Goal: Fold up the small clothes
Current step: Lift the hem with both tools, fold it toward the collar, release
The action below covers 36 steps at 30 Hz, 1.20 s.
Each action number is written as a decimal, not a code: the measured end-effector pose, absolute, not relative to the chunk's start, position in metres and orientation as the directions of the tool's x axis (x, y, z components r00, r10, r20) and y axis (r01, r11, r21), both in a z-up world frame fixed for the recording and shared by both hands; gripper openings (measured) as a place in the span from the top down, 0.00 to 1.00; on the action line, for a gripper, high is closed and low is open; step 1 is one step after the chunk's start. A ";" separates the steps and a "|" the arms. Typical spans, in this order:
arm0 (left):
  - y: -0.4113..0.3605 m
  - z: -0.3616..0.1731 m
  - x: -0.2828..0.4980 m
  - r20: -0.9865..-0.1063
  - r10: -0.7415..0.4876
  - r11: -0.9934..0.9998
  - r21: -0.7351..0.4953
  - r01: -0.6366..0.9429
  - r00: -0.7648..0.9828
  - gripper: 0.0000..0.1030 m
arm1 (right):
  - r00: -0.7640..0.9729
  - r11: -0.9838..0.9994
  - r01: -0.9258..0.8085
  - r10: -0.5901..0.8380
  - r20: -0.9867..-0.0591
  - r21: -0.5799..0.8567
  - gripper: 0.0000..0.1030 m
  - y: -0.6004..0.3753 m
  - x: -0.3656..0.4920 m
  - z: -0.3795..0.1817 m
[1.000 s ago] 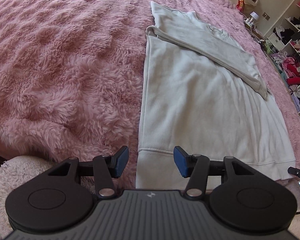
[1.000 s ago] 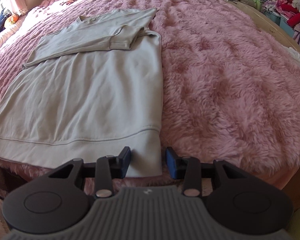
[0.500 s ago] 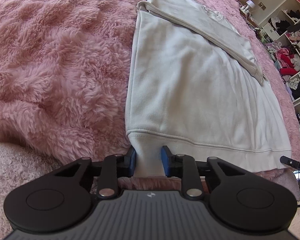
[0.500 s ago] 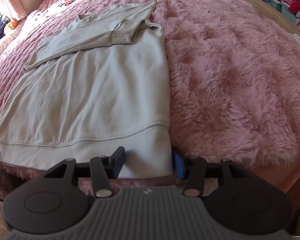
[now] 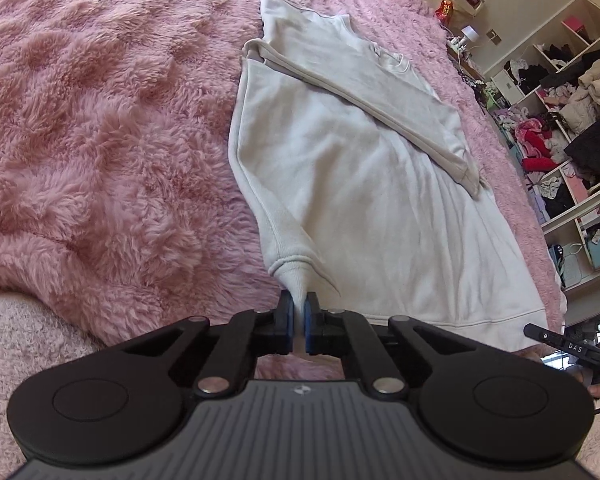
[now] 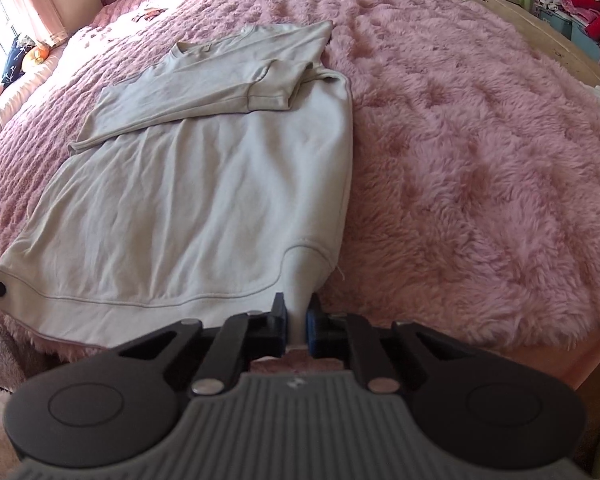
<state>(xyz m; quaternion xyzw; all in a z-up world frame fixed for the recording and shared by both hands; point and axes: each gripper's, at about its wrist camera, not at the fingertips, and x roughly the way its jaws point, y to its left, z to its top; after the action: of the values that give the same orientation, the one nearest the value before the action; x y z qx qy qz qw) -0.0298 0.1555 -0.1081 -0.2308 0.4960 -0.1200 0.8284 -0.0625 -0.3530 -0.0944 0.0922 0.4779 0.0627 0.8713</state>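
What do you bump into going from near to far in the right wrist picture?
Right tongs pinching the hem corner → sweatshirt body → folded sleeves → neckline → pink fluffy blanket at the far end.

Pale beige sweatshirt [image 5: 372, 184], long-sleeved, with ribbed hem band. Spread flat, front down or up cannot be told, on fluffy pink bed cover. Both sleeves folded across upper part, one cuff lying near side edge. Two near hem corners pinched and lifted a little, cloth gathered into small peaks there [image 6: 300, 272].
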 end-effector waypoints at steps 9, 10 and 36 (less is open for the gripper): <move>0.167 -0.082 -0.002 -0.693 -0.489 0.816 -0.578 -0.002 0.530 0.96 | 0.633 0.950 -0.028 0.258 -0.730 0.312 0.97 -0.360 -0.044 -0.053; 0.167 -0.077 0.004 -0.682 -0.492 0.814 -0.581 0.008 0.540 0.97 | 0.644 0.949 -0.031 0.258 -0.720 0.312 0.97 -0.359 -0.039 -0.048; 0.182 -0.013 0.249 -0.521 -0.469 0.826 -0.545 0.146 0.713 0.97 | 0.814 0.939 0.005 0.195 -0.547 0.344 0.98 -0.360 0.244 -0.004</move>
<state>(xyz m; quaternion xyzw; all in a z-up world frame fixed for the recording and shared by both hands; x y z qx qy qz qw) 0.2491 0.1823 -0.0127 -0.2396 0.3374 -0.1721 0.8939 0.2440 -0.3603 -0.0037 0.1670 0.3006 0.0507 0.9377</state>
